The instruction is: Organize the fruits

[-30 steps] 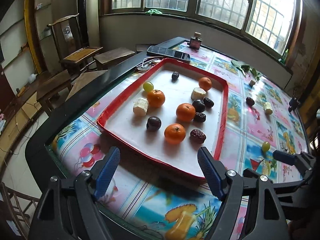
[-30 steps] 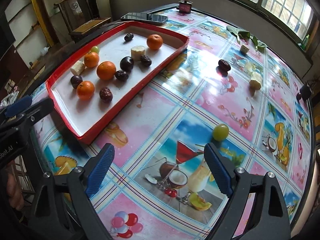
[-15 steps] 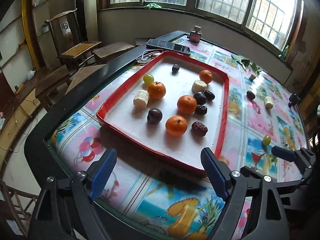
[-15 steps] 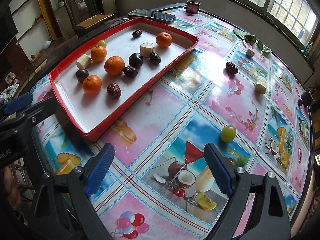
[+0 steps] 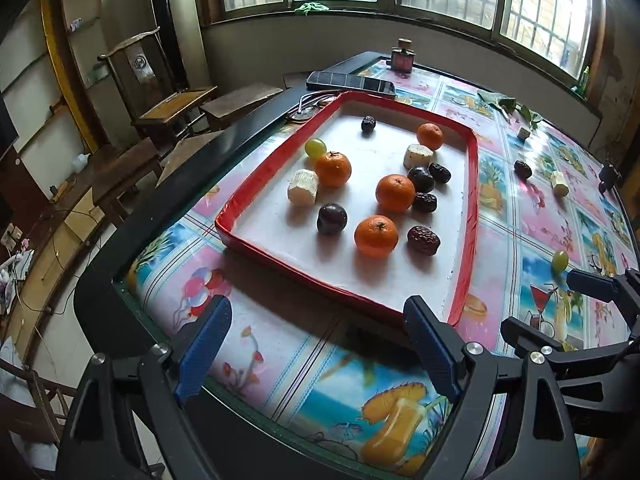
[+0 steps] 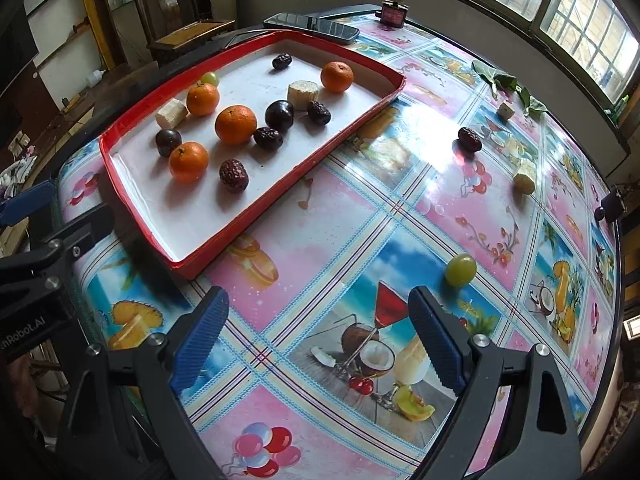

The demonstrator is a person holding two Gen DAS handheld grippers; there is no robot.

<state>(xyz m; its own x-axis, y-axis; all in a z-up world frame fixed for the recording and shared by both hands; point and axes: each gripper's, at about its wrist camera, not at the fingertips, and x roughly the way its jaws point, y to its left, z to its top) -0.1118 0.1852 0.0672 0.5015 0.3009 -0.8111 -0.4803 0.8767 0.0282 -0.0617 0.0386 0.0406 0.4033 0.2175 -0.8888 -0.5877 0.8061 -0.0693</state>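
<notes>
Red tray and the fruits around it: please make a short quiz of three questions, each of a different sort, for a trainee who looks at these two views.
1. True or false: the green grape on the tablecloth lies inside the red tray.
2. How many oranges lie in the red tray?
3. Multiple choice: how do the right gripper and the left gripper stand? A) both open and empty; B) right shut on a grape; C) left shut on an orange.

Key
1. False: it lies outside the tray, on the cloth, ahead of the right gripper's right finger.
2. Four.
3. A.
</notes>
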